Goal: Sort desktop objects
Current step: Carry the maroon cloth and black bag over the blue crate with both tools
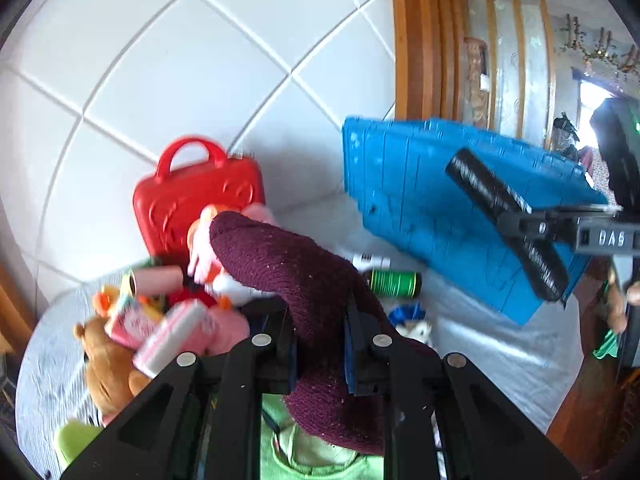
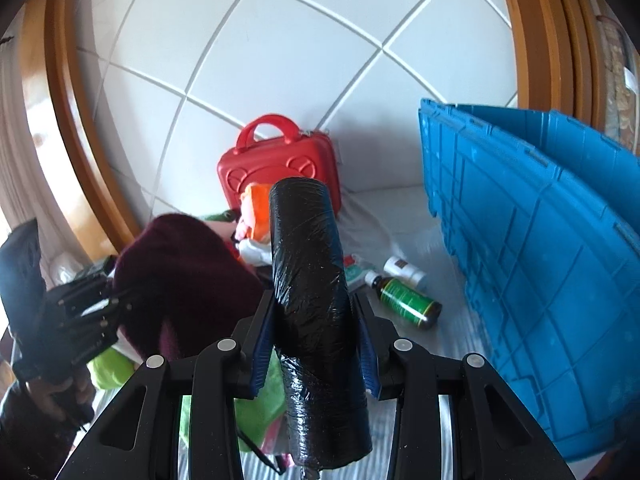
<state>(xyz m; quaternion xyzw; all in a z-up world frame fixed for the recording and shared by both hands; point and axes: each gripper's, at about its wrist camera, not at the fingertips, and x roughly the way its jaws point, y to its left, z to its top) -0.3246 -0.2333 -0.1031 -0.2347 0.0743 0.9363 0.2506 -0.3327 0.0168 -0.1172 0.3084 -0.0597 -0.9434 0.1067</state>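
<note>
My left gripper (image 1: 318,344) is shut on a dark maroon knitted garment (image 1: 296,264) and holds it above a pile of toys. My right gripper (image 2: 316,344) is shut on a black roll of plastic bags (image 2: 312,280), held up lengthwise between the fingers. The roll (image 1: 504,220) and the right gripper also show in the left wrist view in front of a blue plastic crate (image 1: 440,208). The maroon garment (image 2: 184,276) and the left gripper show at the left of the right wrist view. The blue crate (image 2: 540,264) stands at the right.
A red toy case (image 1: 196,196) leans on the white tiled wall. Plush toys (image 1: 108,360), pink packets (image 1: 176,332) and a green cloth (image 2: 256,404) lie piled on the pale table cover. A green-labelled brown bottle (image 2: 408,300) and a white bottle (image 2: 404,270) lie near the crate.
</note>
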